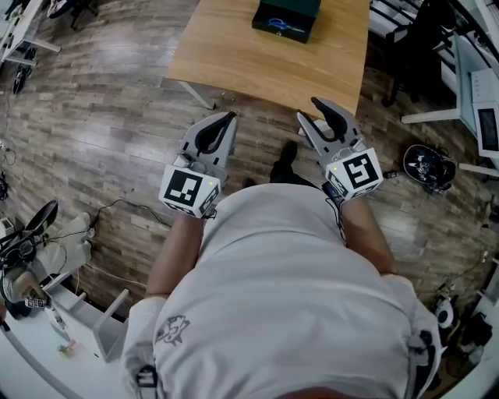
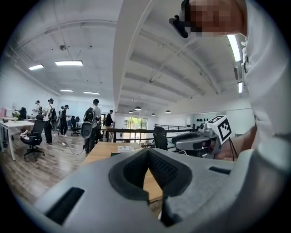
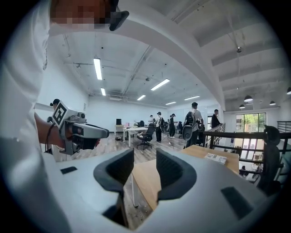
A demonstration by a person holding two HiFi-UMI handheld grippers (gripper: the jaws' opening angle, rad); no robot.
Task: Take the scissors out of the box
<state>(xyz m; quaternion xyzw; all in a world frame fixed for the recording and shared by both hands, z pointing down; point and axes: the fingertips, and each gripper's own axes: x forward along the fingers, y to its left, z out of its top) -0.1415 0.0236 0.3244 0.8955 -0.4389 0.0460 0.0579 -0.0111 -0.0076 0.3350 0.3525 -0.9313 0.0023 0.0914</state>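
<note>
Left gripper (image 1: 231,118): jaws closed, nothing held. Right gripper (image 1: 307,110): jaws narrowly parted, nothing held. Scissors (image 1: 281,26): lodged in box (image 1: 300,37) on table (image 1: 226,54), well ahead of both jaws. Step judged: approach; forward reach required.

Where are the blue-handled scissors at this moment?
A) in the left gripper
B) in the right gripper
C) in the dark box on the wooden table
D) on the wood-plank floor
C: the blue-handled scissors lie in the dark box on the wooden table; the left gripper and right gripper both hold nothing.
</note>
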